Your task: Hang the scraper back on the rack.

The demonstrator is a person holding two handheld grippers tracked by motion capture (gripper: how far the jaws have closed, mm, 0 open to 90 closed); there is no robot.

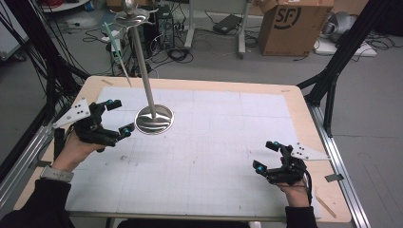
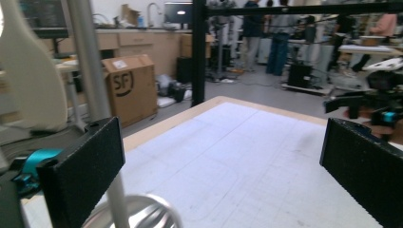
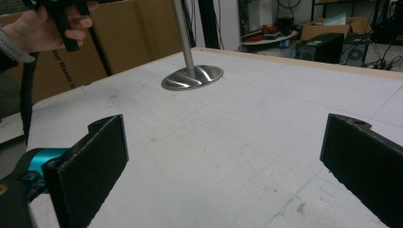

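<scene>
A metal stand rises from a round, shiny base (image 1: 153,118) on the white mat; its thin pole (image 1: 140,61) leans back to a hooked top (image 1: 129,14). A pale flat strip (image 1: 115,42) hangs from that top. My left gripper (image 1: 120,116) is open just left of the base, with nothing between its jaws. In the left gripper view the gripper (image 2: 223,175) shows the pole (image 2: 90,57) and base (image 2: 138,213) close by its left jaw. My right gripper (image 1: 265,156) is open near the table's front right. In the right gripper view the empty gripper (image 3: 225,166) faces the far base (image 3: 192,77).
The white mat (image 1: 214,142) covers most of the wooden table (image 1: 304,118). Behind the table a cardboard box (image 1: 294,26) stands on the floor among cables. A black frame strut (image 1: 332,71) stands at the right rear corner, and an aluminium rail (image 1: 342,175) runs along the right edge.
</scene>
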